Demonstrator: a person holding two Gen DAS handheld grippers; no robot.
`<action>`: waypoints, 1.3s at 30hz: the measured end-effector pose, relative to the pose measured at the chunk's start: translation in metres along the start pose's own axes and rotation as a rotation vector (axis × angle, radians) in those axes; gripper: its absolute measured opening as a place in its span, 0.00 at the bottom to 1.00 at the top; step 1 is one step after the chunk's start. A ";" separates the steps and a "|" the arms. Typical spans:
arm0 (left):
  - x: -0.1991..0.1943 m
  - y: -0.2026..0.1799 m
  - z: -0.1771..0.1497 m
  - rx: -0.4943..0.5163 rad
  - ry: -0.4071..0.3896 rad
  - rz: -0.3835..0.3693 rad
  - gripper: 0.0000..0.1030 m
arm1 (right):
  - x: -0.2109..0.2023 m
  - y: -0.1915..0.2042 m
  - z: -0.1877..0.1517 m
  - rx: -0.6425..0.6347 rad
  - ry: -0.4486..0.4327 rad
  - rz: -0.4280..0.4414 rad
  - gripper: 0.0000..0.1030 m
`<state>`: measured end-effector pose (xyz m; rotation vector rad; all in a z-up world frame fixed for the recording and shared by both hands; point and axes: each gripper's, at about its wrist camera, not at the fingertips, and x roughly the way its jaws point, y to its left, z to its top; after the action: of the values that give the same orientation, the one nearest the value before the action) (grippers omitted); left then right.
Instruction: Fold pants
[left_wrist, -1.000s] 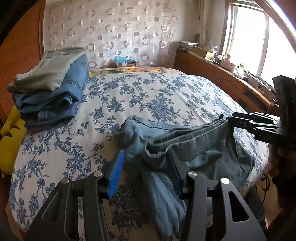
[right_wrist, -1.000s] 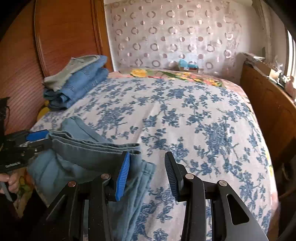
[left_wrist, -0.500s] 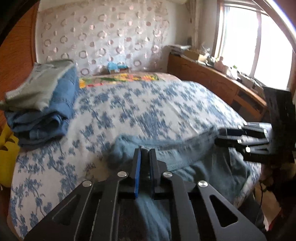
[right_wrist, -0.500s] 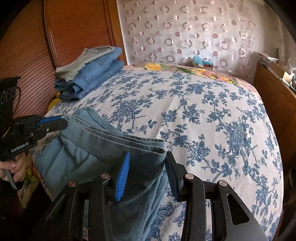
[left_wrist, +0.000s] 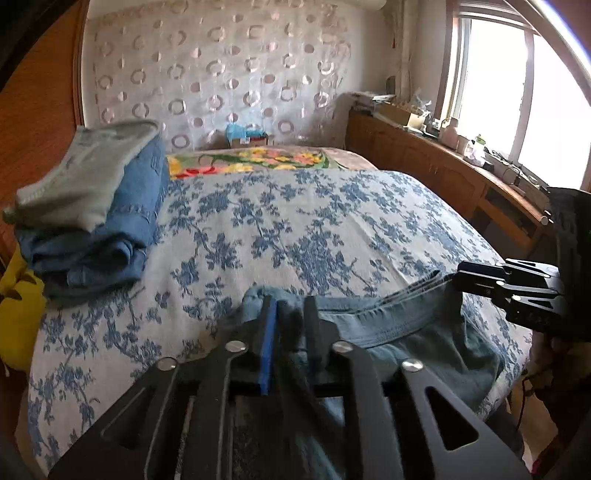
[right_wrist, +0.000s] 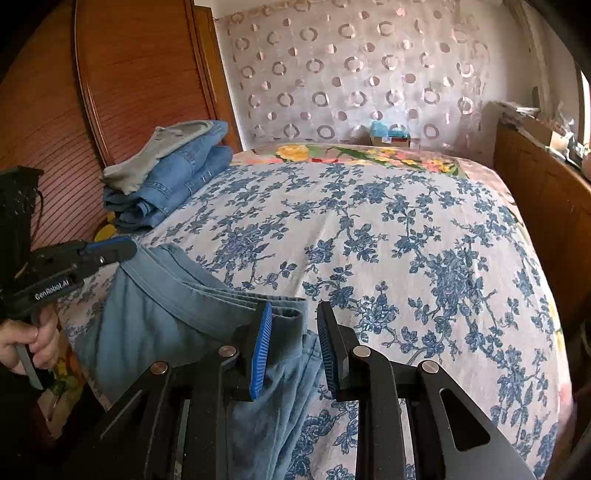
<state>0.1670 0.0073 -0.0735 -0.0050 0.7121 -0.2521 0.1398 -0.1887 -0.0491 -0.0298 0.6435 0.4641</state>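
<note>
We find the soft, limp grey-blue denim pants (right_wrist: 159, 314) at the floral bedspread's (right_wrist: 406, 236) six-o'clock edge. Our left gripper (left_wrist: 290, 325) pinches one waistband corner; our right gripper (right_wrist: 293, 343) straddles the other, jaws narrowly apart. Waistband seams grip best.

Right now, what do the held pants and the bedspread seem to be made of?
The pants look like soft washed blue-grey denim or cotton: stitched hems, limp folds. The bedspread looks like matte woven cotton with a blue flower print; the fibre is uncertain.
</note>
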 end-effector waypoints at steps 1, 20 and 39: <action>-0.001 0.000 -0.001 0.003 0.001 0.002 0.30 | 0.001 0.000 0.000 0.001 0.003 0.003 0.26; 0.013 0.008 -0.034 -0.006 0.091 0.005 0.51 | 0.022 0.008 0.013 -0.032 0.035 -0.019 0.07; 0.018 0.010 -0.044 -0.017 0.080 0.017 0.62 | -0.007 0.002 -0.009 -0.034 0.114 -0.001 0.50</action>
<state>0.1544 0.0163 -0.1193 -0.0048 0.7940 -0.2309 0.1294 -0.1915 -0.0519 -0.0889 0.7475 0.4750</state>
